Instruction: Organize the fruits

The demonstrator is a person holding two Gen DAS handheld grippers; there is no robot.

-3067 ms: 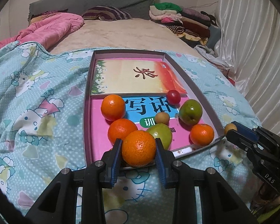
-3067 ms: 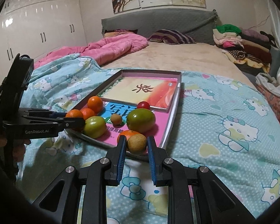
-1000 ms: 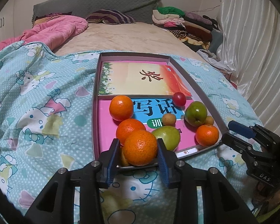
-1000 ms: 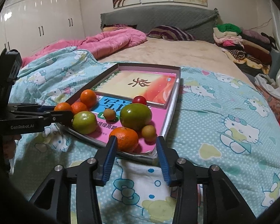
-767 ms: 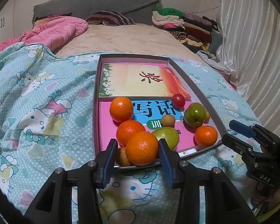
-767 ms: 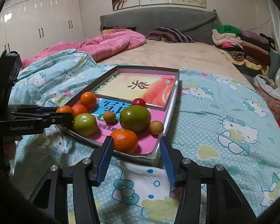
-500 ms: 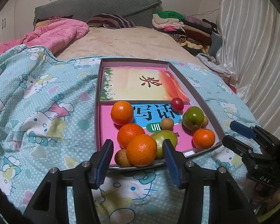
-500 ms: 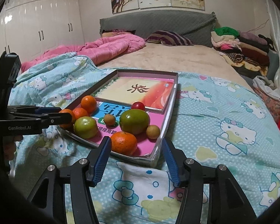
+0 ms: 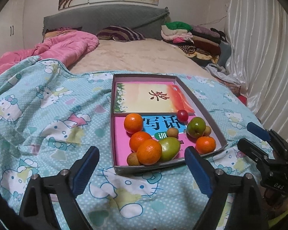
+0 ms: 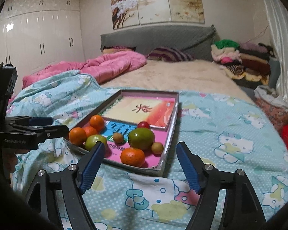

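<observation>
A shallow grey box (image 9: pixel 200 109) (image 10: pixel 170 134) lies on the bed with two books in it and fruit on the pink book. In it are several oranges (image 9: pixel 149 151) (image 10: pixel 132 157), two green fruits (image 9: pixel 196 127) (image 10: pixel 141 138), a red cherry tomato (image 9: pixel 182 115) and small brown fruits (image 9: pixel 133 159) (image 10: pixel 157 148). My left gripper (image 9: pixel 142 169) is open and empty, just short of the box's near edge. My right gripper (image 10: pixel 139 165) is open and empty, at the box's near right corner.
The box rests on a blue cartoon-print blanket (image 9: pixel 48 115). A pink quilt (image 9: pixel 57 48), a striped pillow (image 9: pixel 121 33) and a pile of folded clothes (image 9: pixel 192 36) lie further back. White curtains (image 9: pixel 263 57) hang on the right.
Both grippers let go of their fruit, opened wide and drew back from the box. The orange and the small brown fruit now lie in the box.
</observation>
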